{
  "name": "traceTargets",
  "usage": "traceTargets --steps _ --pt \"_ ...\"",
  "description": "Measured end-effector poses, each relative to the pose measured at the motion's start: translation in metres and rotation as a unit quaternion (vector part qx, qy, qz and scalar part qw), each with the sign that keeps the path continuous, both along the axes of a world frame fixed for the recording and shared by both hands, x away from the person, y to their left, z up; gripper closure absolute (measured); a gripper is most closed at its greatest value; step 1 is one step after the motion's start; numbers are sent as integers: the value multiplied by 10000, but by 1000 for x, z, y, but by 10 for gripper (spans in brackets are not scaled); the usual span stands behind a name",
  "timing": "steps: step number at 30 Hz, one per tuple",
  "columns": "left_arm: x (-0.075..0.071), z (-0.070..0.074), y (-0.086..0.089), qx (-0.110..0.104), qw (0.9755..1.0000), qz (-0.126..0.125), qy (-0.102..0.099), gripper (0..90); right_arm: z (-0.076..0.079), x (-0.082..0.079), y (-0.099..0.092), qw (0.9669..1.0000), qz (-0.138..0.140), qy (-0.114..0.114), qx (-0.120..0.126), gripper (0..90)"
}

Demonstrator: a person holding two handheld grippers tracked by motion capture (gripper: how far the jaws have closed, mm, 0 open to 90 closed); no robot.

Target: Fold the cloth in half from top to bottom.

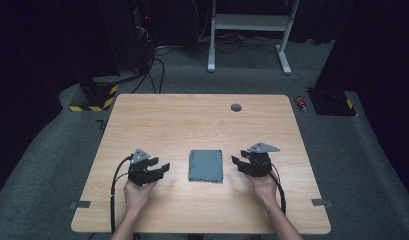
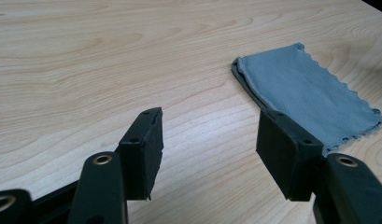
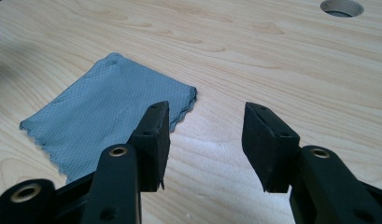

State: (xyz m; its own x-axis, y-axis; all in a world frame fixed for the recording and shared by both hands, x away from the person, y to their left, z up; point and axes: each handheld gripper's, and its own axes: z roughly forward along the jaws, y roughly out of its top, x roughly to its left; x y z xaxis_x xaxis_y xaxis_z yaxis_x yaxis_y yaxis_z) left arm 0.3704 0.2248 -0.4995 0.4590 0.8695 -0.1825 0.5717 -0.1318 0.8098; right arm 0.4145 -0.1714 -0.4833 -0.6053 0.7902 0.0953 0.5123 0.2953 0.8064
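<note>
High view first: a folded grey cloth lies flat on the wooden worktop, near the person's edge and roughly midway across. The left hand-held gripper sits just to the cloth's left, the right hand-held gripper just to its right, both pointing inward at it and both apart from it.

Left gripper view now: the left hand-held gripper has its jaws spread, bare wood between them, and the cloth lies just beyond its right-hand jaw, scalloped edge showing.

Over to the right gripper view: the right hand-held gripper is spread too, nothing between the pads, with the cloth off past its left-hand jaw. A round cable hole shows in the worktop farther off.
</note>
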Motion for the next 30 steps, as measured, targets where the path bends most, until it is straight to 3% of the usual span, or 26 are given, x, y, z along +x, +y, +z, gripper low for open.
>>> traceTargets --steps 19,30 --pt "-22 -17 11 -5 9999 59 128 410 -12 -27 -14 10000 35 36 54 534" --pt "-29 -27 14 134 9996 68 244 408 -25 -39 -15 9998 37 112 -134 537"
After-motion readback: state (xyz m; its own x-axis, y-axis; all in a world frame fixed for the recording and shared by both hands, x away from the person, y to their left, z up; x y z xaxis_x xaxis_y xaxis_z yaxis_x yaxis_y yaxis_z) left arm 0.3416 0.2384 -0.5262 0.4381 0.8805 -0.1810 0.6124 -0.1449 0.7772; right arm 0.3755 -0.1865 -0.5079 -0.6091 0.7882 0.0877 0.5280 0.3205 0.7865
